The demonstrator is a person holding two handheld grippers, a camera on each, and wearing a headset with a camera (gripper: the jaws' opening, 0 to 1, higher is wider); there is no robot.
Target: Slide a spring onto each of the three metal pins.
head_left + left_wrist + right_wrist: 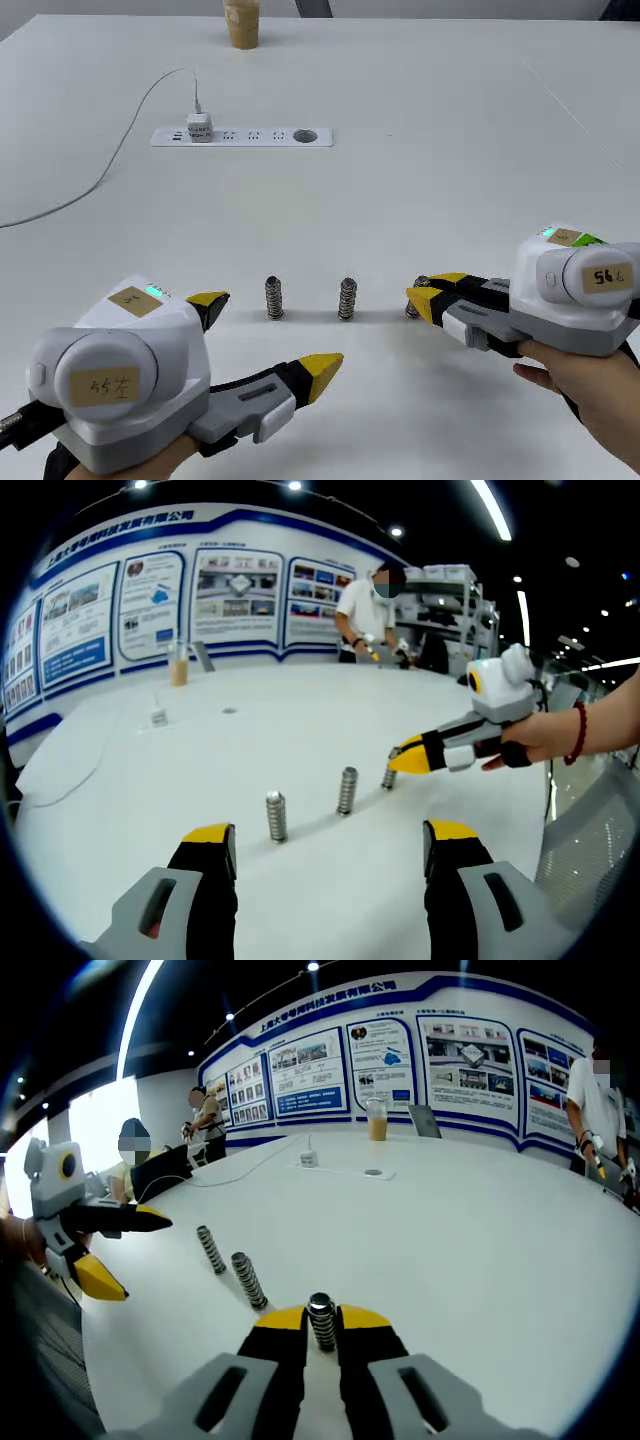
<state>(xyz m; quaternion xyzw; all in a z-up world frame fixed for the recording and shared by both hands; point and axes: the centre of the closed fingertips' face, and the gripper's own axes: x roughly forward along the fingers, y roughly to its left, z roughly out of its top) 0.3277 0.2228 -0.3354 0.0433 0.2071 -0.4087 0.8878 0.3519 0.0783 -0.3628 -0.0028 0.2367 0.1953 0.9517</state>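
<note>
Three coil springs stand upright in a row on the white table, each on a pin: the left spring, the middle spring and the right spring, which is partly hidden. My right gripper comes in from the right, and its jaws are closed around the right spring. My left gripper hangs open in front of the left spring, apart from it, with nothing between its yellow-tipped jaws. In the left gripper view the right gripper sits at the far spring.
A white power strip with a plugged charger and a cable lies at the table's far side. A cup of brown drink stands behind it. People stand and sit beyond the table.
</note>
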